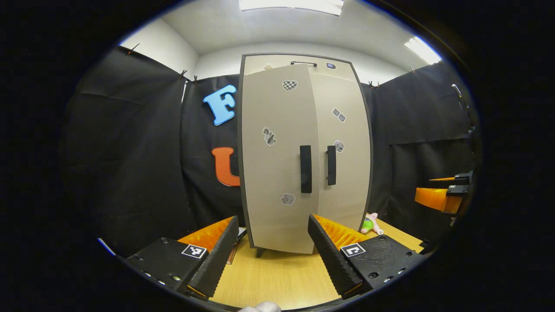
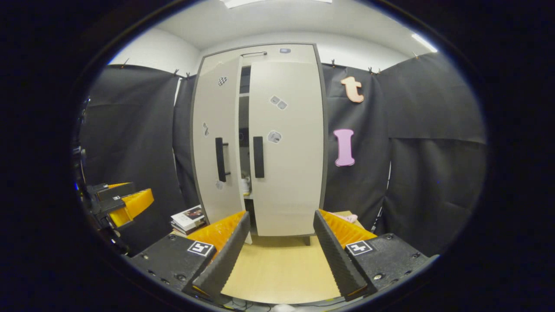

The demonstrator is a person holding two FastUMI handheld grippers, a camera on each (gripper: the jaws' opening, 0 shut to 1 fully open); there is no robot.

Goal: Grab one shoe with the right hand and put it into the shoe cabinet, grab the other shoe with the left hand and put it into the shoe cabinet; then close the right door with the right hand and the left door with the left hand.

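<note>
Left gripper view, left gripper (image 1: 269, 247) spread, empty, cabinet (image 1: 303, 151) ahead, left door (image 1: 277, 156) ajar; right gripper (image 2: 277, 247) spread, shoes inside indistinct.

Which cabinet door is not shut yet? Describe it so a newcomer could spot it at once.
Find the tall pale shoe cabinet standing on the wooden table against the black cloth. In the right gripper view, its left door is ajar, with a dark gap showing shelves beside it. The right door sits flush, and both carry a black vertical handle.
</note>
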